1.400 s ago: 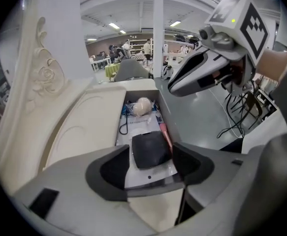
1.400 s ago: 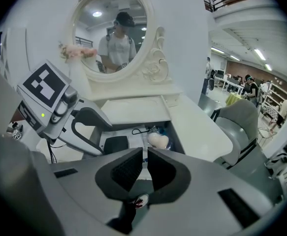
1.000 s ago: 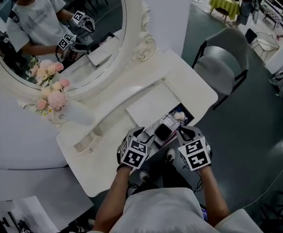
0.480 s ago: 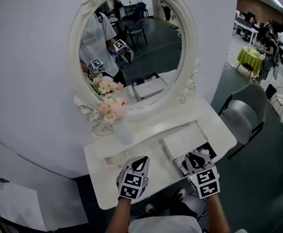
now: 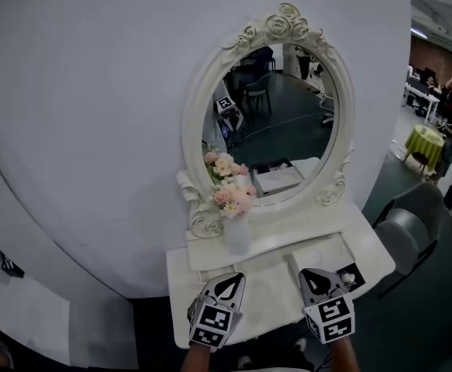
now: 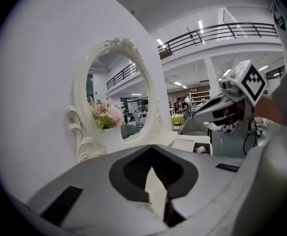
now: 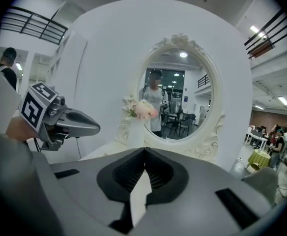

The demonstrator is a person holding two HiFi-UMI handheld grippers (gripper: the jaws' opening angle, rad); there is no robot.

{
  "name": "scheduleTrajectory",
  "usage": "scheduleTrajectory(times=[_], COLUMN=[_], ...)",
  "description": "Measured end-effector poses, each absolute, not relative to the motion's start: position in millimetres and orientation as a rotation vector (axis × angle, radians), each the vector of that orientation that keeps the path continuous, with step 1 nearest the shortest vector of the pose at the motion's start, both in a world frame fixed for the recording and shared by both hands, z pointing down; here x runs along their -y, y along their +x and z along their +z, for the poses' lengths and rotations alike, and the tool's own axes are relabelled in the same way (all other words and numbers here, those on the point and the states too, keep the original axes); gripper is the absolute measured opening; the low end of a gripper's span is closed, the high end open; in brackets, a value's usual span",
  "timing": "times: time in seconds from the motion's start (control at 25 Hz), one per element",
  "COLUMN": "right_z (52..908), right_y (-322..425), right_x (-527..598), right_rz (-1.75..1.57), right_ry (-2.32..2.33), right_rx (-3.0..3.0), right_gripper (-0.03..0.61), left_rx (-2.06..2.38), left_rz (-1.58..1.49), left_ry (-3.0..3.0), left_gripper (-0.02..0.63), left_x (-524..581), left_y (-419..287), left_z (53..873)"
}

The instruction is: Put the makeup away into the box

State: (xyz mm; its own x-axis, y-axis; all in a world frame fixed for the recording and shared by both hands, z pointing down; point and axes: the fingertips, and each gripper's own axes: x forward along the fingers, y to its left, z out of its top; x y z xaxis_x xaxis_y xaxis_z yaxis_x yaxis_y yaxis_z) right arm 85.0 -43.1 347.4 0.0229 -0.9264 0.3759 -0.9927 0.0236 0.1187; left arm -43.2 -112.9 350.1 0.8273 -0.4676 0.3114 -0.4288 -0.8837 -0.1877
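Left hand-held gripper (image 5: 226, 284) and right hand-held gripper (image 5: 315, 276) are pinched closed, empty, above the surface (image 5: 268, 304). The box (image 5: 359, 273) at 3 o'clock likely needs nothing more.

A curved white wall (image 5: 94, 130) backs a white bench (image 5: 272, 301) carrying an ornate oval mirror (image 5: 288, 130). A grey chair (image 5: 412, 231) stands on dark floor (image 5: 435, 316) at right; farther off, what seems a yellow-clothed table (image 5: 427, 142). Strip lights (image 6: 201, 26) shine near a railed balcony (image 6: 232, 29).

You've got the left gripper (image 5: 227, 281) and right gripper (image 5: 314, 276) side by side over the vanity's (image 5: 269, 299) near edge, jaws together. The open box (image 5: 356, 274) is just right of the right one, and the flower vase (image 5: 236, 235) is by the mirror (image 5: 280, 115).
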Motion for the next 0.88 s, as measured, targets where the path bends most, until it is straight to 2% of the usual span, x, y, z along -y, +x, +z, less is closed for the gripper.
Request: scheduleTrajectory(times=[0.44,0.88], right_z=[327,323], right_y=[42,37], right_x=[49,57], right_rz=[0.206,0.183], right_ry=[1.900,1.894], right_rx=[2.003,2.014], right_gripper=[0.003,0.003], left_rx=[-0.739,-0.739], left_rz=[-0.455,-0.433], left_ry=[-2.871,-2.863], left_gripper=[0.017,0.017], left_x=[109,116], left_y=[-76,-79], left_z=[323,313])
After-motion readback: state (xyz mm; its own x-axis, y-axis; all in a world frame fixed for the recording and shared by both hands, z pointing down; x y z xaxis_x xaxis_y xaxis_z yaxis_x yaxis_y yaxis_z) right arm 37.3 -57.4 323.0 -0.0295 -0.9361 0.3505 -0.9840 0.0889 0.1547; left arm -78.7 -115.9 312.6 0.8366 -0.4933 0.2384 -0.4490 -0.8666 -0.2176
